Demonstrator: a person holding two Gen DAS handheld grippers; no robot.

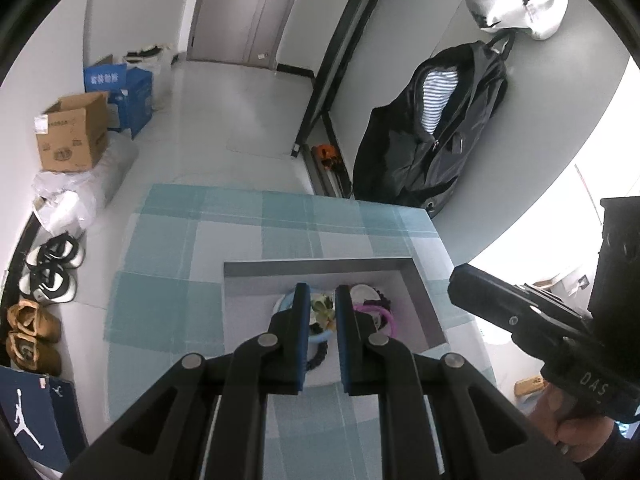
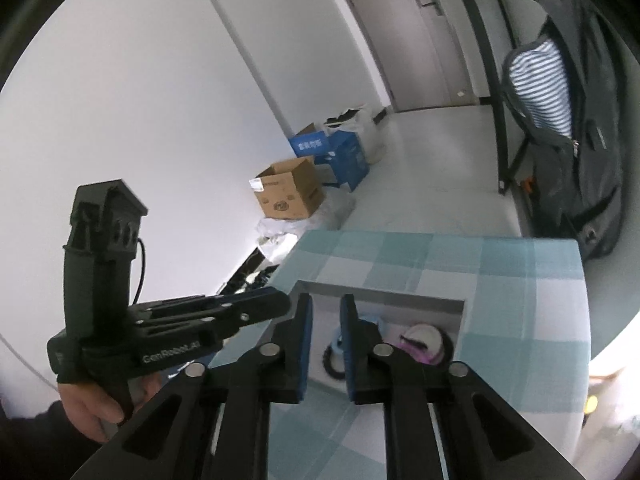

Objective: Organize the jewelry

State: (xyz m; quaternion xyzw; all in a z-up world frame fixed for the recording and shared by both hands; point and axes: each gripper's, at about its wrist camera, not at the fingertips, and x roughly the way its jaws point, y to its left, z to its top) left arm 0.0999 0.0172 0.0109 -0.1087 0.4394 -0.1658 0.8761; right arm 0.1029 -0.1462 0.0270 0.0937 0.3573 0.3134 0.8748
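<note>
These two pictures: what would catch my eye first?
Probably the grey tray of colourful jewelry on the blue checked tablecloth, with a purple ring and a black beaded bracelet inside. Both grippers, left gripper and right gripper, hover above it, fingers apart and empty. A black jacket hangs on the wall behind.

Beyond my fingers: brown cardboard box [image 1: 74, 132] sat by wall, blue boxes [image 1: 132, 92] just behind it. Sneakers [image 1: 50, 272] lined floor edge near Jordan shoebox [image 1: 32, 416]. Black backpack [image 1: 432, 128] hung on grey wall, door [image 1: 256, 8] beyond.
</note>
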